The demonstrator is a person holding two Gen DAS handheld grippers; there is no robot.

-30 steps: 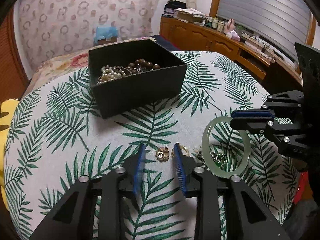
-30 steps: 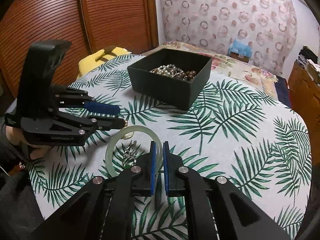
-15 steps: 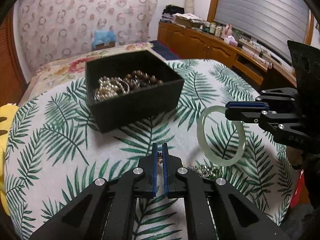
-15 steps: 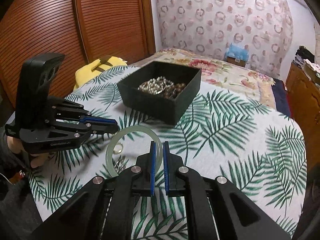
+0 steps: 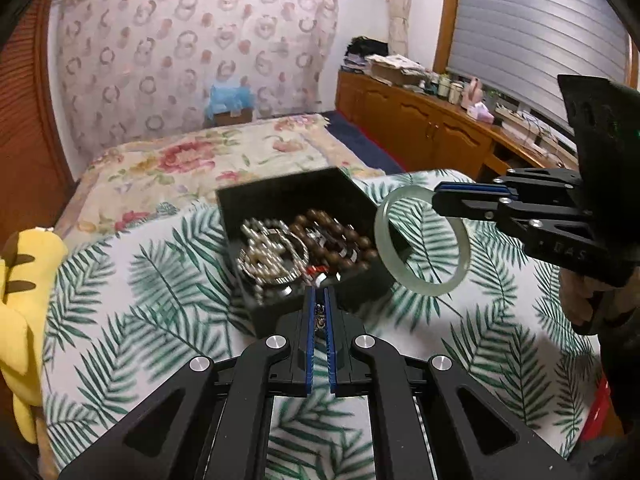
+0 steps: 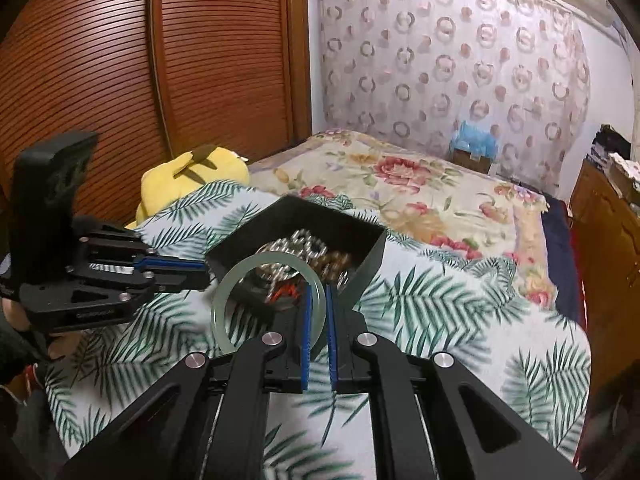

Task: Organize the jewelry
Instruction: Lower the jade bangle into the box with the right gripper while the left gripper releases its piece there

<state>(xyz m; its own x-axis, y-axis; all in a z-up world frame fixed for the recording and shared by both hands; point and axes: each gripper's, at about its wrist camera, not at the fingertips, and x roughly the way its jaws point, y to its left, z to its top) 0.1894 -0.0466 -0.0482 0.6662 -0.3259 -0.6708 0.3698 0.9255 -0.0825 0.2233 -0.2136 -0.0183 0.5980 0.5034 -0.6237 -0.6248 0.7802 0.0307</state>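
A black open box (image 5: 304,192) holding pearl and brown bead strands (image 5: 280,252) stands on the palm-leaf cloth; it also shows in the right wrist view (image 6: 372,258). My left gripper (image 5: 319,306) is shut on a small gold earring (image 5: 319,318), held at the box's near wall. My right gripper (image 6: 318,300) is shut on a pale green jade bangle (image 6: 228,288), held in the air just beside the box; the bangle also shows in the left wrist view (image 5: 460,276), right of the box.
A yellow plush toy (image 5: 20,300) lies at the table's left edge. A floral bed (image 6: 420,184) lies behind the table. A wooden cabinet (image 5: 420,128) runs along the right wall. A slatted wooden door (image 6: 160,80) stands on the left.
My left gripper closed on the earring, lifted it and moved it to the box. My right gripper raised the bangle off the table and carried it toward the box.
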